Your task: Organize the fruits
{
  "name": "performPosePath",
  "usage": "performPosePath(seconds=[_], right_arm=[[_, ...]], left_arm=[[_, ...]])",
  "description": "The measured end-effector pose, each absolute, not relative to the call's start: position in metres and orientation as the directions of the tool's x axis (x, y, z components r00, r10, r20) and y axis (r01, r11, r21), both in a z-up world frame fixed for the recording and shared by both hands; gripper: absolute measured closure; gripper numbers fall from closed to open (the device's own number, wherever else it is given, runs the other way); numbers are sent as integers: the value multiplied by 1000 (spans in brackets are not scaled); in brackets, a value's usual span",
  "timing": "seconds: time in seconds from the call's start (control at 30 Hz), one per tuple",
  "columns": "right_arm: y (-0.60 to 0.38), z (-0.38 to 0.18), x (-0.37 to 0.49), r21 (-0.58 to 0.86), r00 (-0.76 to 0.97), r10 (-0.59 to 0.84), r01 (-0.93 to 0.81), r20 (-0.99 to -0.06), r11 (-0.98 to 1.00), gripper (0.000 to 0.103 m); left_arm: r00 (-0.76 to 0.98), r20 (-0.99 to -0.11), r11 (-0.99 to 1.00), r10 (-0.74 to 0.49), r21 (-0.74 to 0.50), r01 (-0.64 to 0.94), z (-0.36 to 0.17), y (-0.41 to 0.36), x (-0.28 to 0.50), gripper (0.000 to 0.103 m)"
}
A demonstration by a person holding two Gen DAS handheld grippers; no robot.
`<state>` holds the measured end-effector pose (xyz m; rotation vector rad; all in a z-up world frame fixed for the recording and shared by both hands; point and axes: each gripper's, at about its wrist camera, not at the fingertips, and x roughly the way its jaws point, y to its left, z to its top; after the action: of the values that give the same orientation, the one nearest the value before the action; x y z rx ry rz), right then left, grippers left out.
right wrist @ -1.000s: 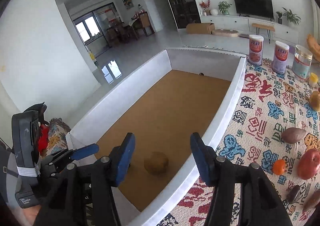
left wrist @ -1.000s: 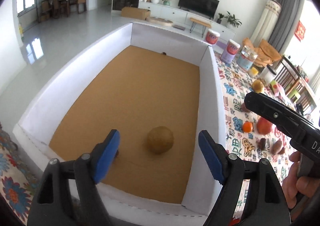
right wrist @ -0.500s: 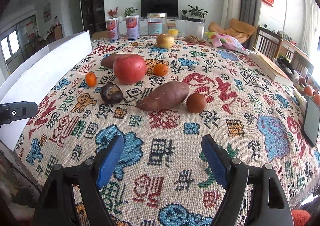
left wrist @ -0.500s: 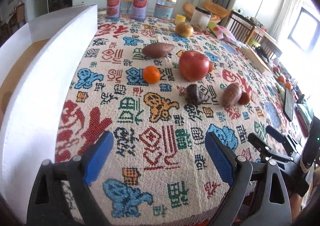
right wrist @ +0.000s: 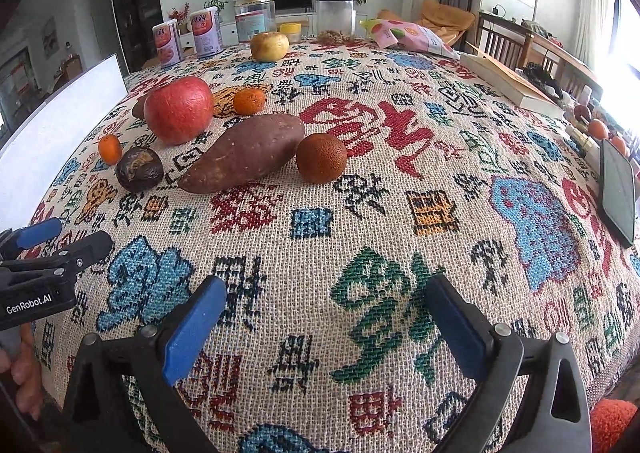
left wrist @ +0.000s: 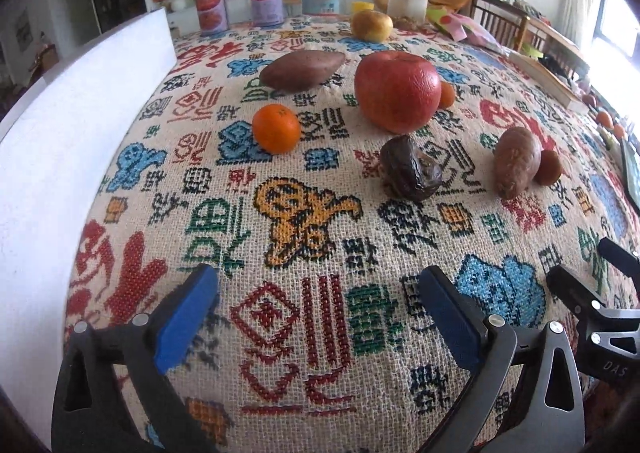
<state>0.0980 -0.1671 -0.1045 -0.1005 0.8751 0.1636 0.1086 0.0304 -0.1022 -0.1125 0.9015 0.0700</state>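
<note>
Left gripper (left wrist: pixel 318 311) and right gripper (right wrist: pixel 326 323) are seen opening wide, nothing held; red apple (left wrist: pixel 397 91), 2 sweet potatoes beyond.

Bright window glare right, fisheye-warped edges

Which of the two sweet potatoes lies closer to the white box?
The sweet potato left of the red apple; the other sweet potato lies farther right, beside a small brown fruit.
</note>
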Motion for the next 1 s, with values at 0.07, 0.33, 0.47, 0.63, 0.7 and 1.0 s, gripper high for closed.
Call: performPosePath(seconds=[0.07, 0.33, 0.47, 0.63, 0.7, 1.0], right_arm=[[-165, -106, 99, -25, 638, 96, -178, -764, 984, 0], [-163, -106, 100, -29, 654, 93, -174, -751, 984, 0], [-164, -106, 98, -29, 658, 94, -174, -747, 984, 0], [-164, -106, 98, -29, 658, 95, -175, -747, 984, 0], [-164, -106, 98, -29, 658, 94, -174, -747, 984, 0], [-164, -106, 97, -29, 658, 94, -174, -747, 984, 0]], left_arm=[[621, -784, 992, 14, -67, -108, -102, 30, 109, 1], [621, -784, 992, 13, -69, -107, -103, 29, 110, 1], [621, -784, 992, 13, -68, -107, -102, 29, 109, 1], [622, -783, 992, 13, -68, -107, -102, 29, 109, 1], [622, -783, 992, 13, -68, -107, -103, 29, 109, 1], [622, -783, 992, 13, -68, -107, -102, 29, 109, 1]])
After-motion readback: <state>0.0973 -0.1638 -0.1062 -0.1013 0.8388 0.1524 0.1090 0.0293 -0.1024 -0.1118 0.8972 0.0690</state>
